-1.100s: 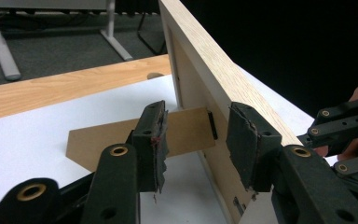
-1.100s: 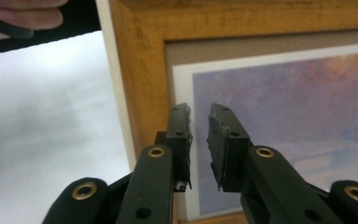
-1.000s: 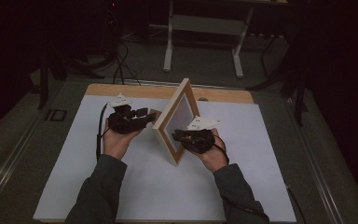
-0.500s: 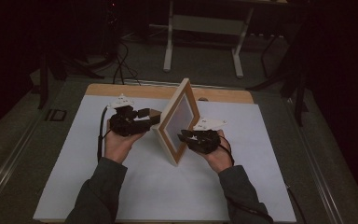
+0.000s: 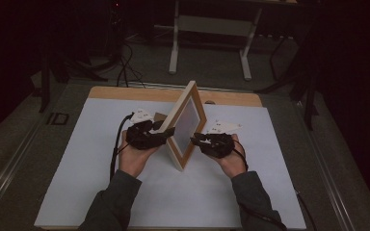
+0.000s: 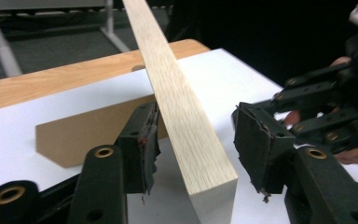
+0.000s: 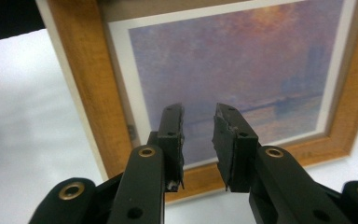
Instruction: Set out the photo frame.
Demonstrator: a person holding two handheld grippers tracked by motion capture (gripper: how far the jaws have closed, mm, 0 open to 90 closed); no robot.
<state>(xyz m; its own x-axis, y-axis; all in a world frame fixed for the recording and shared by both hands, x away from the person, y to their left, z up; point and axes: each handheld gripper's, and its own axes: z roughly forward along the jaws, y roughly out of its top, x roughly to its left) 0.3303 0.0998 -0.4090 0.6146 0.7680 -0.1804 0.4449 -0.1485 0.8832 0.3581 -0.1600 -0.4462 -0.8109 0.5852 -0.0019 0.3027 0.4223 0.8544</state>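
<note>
Setting: a lab or recording room, dim beyond one lit work spot. Evidence: a wooden table point(image 5: 125, 92) topped with a plain white sheet point(image 5: 279, 159) as a staged work surface; loose black cables point(image 5: 125, 72) lying on grey carpet point(image 5: 19, 144); the white metal legs of a second stand point(image 5: 176, 43) behind; dark equipment frames at the edges; no household furnishing in view.

I can't read any writing from here. The picture frame point(image 7: 98, 88) holds a hazy purple sunset print with no caption or signature I can make out. The grey plates on the grippers carry small dark marks, too tiny to read.
</note>
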